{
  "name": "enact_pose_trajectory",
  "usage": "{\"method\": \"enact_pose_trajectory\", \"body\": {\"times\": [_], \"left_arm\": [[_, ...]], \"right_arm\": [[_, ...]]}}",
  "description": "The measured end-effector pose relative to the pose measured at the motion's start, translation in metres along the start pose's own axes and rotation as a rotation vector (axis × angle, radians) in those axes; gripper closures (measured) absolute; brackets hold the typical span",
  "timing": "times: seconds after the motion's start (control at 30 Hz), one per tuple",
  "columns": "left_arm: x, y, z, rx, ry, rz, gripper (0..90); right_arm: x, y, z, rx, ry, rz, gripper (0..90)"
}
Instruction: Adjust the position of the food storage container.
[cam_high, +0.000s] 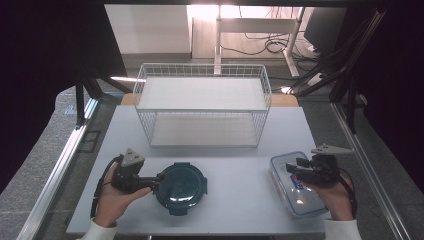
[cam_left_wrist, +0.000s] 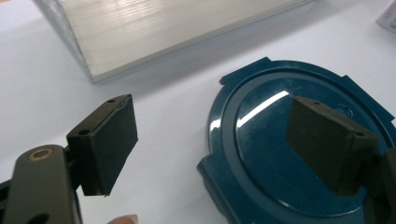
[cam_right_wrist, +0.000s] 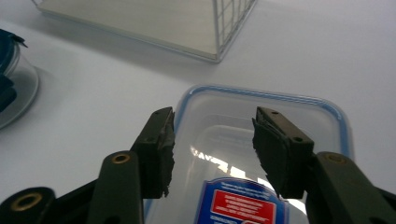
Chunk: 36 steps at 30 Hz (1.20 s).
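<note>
A round container with a dark blue lid (cam_high: 181, 186) sits at the table's front middle. My left gripper (cam_high: 158, 183) is open at its left edge. In the left gripper view one jaw hangs over the blue lid (cam_left_wrist: 266, 140) and the other over bare table, so the left gripper (cam_left_wrist: 217, 140) straddles the rim. A clear rectangular box with a blue-rimmed lid (cam_high: 299, 192) lies at the front right. My right gripper (cam_high: 294, 168) is open just above it. In the right gripper view the box lid (cam_right_wrist: 219, 116) and its red and blue label (cam_right_wrist: 238, 205) lie between the jaws of the right gripper (cam_right_wrist: 215, 149).
A white two-tier wire rack (cam_high: 202, 95) stands at the back middle of the white table (cam_high: 240, 165), also seen as the rack (cam_left_wrist: 154, 32) and the rack (cam_right_wrist: 140, 23). The round container (cam_right_wrist: 9, 79) shows at the right gripper view's left edge. Metal frame rails run along both table sides.
</note>
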<state>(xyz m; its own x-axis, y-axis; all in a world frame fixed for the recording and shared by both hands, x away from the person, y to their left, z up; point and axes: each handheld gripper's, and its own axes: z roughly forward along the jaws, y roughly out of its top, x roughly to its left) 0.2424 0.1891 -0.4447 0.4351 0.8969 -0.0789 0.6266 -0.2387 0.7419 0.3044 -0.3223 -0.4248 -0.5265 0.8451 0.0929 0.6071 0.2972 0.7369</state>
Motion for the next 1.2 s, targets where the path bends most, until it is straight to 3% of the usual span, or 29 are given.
{"method": "enact_pose_trajectory", "body": {"times": [0.07, 0.3, 0.57, 0.67, 0.8, 0.97, 1.2], "left_arm": [[0.001, 0.0, -0.001, -0.003, 0.002, -0.004, 16.6], [-0.001, -0.002, -0.002, 0.002, -0.003, 0.01, 16.5], [0.001, -0.004, -0.002, 0.007, 0.005, 0.01, 16.5], [0.001, -0.005, -0.002, 0.012, 0.007, 0.014, 16.6], [0.002, -0.005, -0.002, 0.01, 0.009, 0.015, 16.5], [0.001, -0.005, -0.002, -0.005, 0.009, 0.02, 16.7], [-0.001, -0.006, 0.0, 0.003, 0.007, 0.03, 16.8]], "right_arm": [[-0.002, 0.0, -0.001, 0.001, -0.004, 0.007, 50.6], [-0.019, -0.002, -0.01, 0.003, -0.042, 0.021, 71.5], [-0.04, -0.01, -0.02, 0.012, -0.095, 0.066, 88.4], [-0.046, -0.012, -0.024, 0.014, -0.118, 0.074, 88.7], [-0.052, -0.017, -0.021, 0.042, -0.186, 0.075, 88.8], [-0.061, -0.023, -0.014, 0.077, -0.22, 0.079, 88.8], [-0.073, -0.029, 0.001, 0.155, -0.205, 0.073, 88.9]]}}
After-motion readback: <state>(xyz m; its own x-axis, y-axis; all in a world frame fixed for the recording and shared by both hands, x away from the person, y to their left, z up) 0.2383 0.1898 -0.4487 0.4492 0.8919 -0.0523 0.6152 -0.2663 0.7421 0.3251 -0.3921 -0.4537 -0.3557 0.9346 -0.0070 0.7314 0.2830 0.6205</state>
